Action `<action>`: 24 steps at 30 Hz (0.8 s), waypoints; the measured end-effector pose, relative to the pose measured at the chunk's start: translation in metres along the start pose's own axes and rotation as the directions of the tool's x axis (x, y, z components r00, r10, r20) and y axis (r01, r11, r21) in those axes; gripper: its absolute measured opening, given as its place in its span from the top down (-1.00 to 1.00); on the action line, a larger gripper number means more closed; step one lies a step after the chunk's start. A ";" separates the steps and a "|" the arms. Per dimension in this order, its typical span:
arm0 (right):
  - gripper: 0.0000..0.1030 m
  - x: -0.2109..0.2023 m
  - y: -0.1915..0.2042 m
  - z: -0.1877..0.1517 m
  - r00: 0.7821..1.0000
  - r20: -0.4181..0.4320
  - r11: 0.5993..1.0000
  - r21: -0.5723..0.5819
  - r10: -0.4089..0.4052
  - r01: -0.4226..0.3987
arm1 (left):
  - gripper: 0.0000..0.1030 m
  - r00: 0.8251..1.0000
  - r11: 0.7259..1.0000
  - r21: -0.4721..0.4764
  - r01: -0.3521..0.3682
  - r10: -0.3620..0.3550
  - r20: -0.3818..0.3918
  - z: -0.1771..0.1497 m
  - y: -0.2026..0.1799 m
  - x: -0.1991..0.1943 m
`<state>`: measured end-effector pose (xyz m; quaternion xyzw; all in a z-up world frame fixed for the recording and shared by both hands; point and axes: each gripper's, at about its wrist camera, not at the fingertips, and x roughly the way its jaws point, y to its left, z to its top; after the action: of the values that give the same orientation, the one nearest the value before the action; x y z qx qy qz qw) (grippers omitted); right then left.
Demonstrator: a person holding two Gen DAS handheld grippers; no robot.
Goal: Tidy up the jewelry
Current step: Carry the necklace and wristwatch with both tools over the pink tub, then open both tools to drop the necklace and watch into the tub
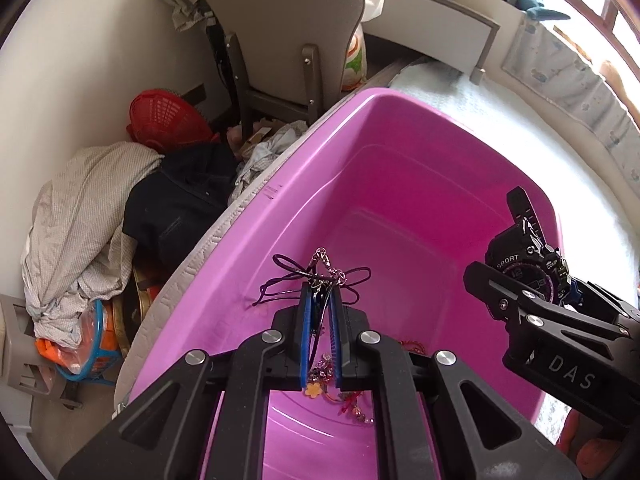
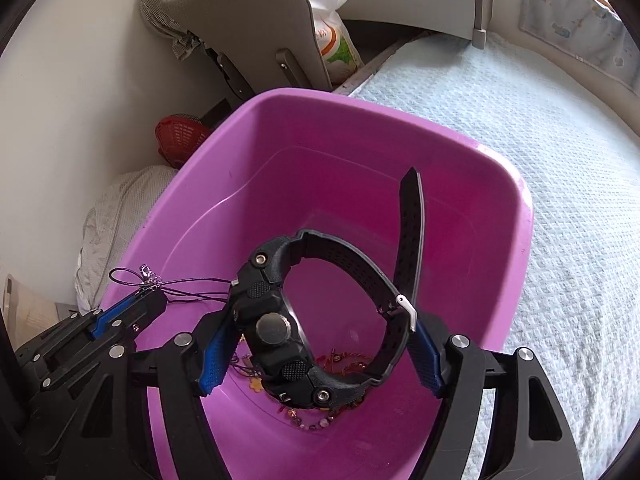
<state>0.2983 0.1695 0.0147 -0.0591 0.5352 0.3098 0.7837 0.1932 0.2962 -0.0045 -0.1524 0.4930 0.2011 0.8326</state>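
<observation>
Over the pink tub (image 2: 500, 240) on the bed, the left gripper (image 1: 320, 308) pinches a purple cord necklace (image 1: 352, 276); the right gripper (image 2: 320, 344), spread wide, clamps a black sport watch (image 2: 280, 320).

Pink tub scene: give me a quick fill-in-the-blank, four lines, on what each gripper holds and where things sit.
1. The right gripper is shut on a black sport ____.
2. The left gripper pinches a dark cord necklace with a ____ clasp.
3. Both grippers are above a ____ plastic tub.
4. The tub stands on a pale blue ____.

Missing words: watch; silver; pink; bedspread
</observation>
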 end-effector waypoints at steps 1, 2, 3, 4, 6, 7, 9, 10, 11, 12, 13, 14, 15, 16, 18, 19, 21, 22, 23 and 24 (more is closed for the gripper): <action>-0.37 0.003 0.000 0.000 1.000 -0.008 1.000 -0.002 -0.001 0.001 | 0.83 1.000 1.000 -0.003 -0.003 0.003 -0.006 0.001 0.000 0.003; -0.37 0.007 0.001 0.001 1.000 -0.017 1.000 -0.003 -0.004 0.004 | 0.83 1.000 1.000 -0.006 -0.006 0.006 -0.011 0.001 0.000 0.006; -0.37 0.010 0.001 0.002 1.000 -0.027 1.000 -0.004 -0.007 0.007 | 0.83 1.000 1.000 -0.009 -0.011 0.011 -0.018 0.002 0.000 0.009; -0.37 0.014 0.001 0.004 0.999 -0.035 1.000 -0.005 -0.012 0.012 | 0.83 1.000 1.000 -0.013 -0.013 0.013 -0.024 0.003 0.000 0.012; -0.37 0.019 0.000 0.006 0.999 -0.046 1.000 -0.008 -0.020 0.019 | 0.83 0.999 1.000 -0.021 -0.016 0.015 -0.034 0.005 0.000 0.016; -0.38 0.018 0.000 0.005 0.998 -0.051 1.000 -0.008 -0.022 0.021 | 0.83 0.999 1.000 -0.023 -0.017 0.016 -0.038 0.005 0.000 0.018; -0.38 0.021 -0.001 0.007 0.998 -0.060 1.000 -0.011 -0.029 0.028 | 0.83 0.999 0.999 -0.027 -0.021 0.020 -0.049 0.006 0.002 0.023; -0.38 0.023 0.000 0.008 0.997 -0.060 0.999 -0.016 -0.039 0.038 | 0.83 0.998 0.999 -0.030 -0.021 0.019 -0.055 0.006 0.002 0.025; -0.39 0.024 0.000 0.008 0.997 -0.059 0.999 -0.021 -0.047 0.046 | 0.83 0.998 0.999 -0.033 -0.023 0.021 -0.059 0.006 0.003 0.026; -0.39 0.024 0.001 0.007 0.997 -0.059 0.998 -0.023 -0.053 0.052 | 0.82 0.998 0.999 -0.035 -0.025 0.023 -0.063 0.006 0.004 0.027; -0.40 0.024 0.000 0.008 0.997 -0.058 0.998 -0.021 -0.055 0.054 | 0.82 0.998 0.999 -0.038 -0.024 0.021 -0.066 0.005 0.005 0.027; -0.41 0.025 0.000 0.008 0.996 -0.062 0.998 -0.017 -0.058 0.057 | 0.79 0.998 0.999 -0.042 -0.026 0.023 -0.067 0.004 0.005 0.026; -0.41 0.026 0.000 0.009 0.995 -0.073 0.998 -0.015 -0.068 0.067 | 0.58 0.997 0.999 -0.044 -0.030 0.027 -0.068 0.004 0.005 0.026; -0.41 0.027 0.000 0.010 0.994 -0.081 0.997 -0.013 -0.074 0.073 | 0.28 0.997 0.998 -0.043 -0.035 0.032 -0.066 0.004 0.005 0.025; -0.41 0.026 -0.001 0.013 0.994 -0.082 0.997 0.000 -0.077 0.077 | -0.27 0.998 0.998 -0.039 -0.050 0.048 -0.048 0.003 0.005 0.021; -0.42 0.025 -0.002 0.013 0.994 -0.083 0.997 0.006 -0.076 0.077 | -0.34 0.999 0.998 -0.041 -0.042 0.040 -0.035 0.002 0.006 0.018; -0.42 0.022 -0.004 0.014 0.993 -0.088 0.996 0.011 -0.082 0.083 | -0.38 0.999 0.999 -0.042 -0.028 0.027 -0.033 0.002 0.007 0.015; -0.42 0.021 -0.005 0.014 0.992 -0.093 0.996 0.011 -0.087 0.088 | -0.41 0.999 0.999 -0.041 -0.034 0.032 -0.041 0.002 0.007 0.013; -0.42 0.020 -0.005 0.014 0.991 -0.098 0.996 0.012 -0.090 0.091 | -0.42 0.998 0.998 -0.037 -0.047 0.046 -0.043 0.003 0.007 0.012; -0.42 0.018 -0.005 0.013 0.991 -0.102 0.996 0.015 -0.088 0.090 | -0.43 0.998 0.998 -0.035 -0.054 0.053 -0.043 0.003 0.006 0.010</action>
<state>0.3162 0.1787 0.0032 -0.0907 0.5740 0.2656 0.7693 0.1969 0.3052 -0.0121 -0.1581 0.5108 0.2289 0.8134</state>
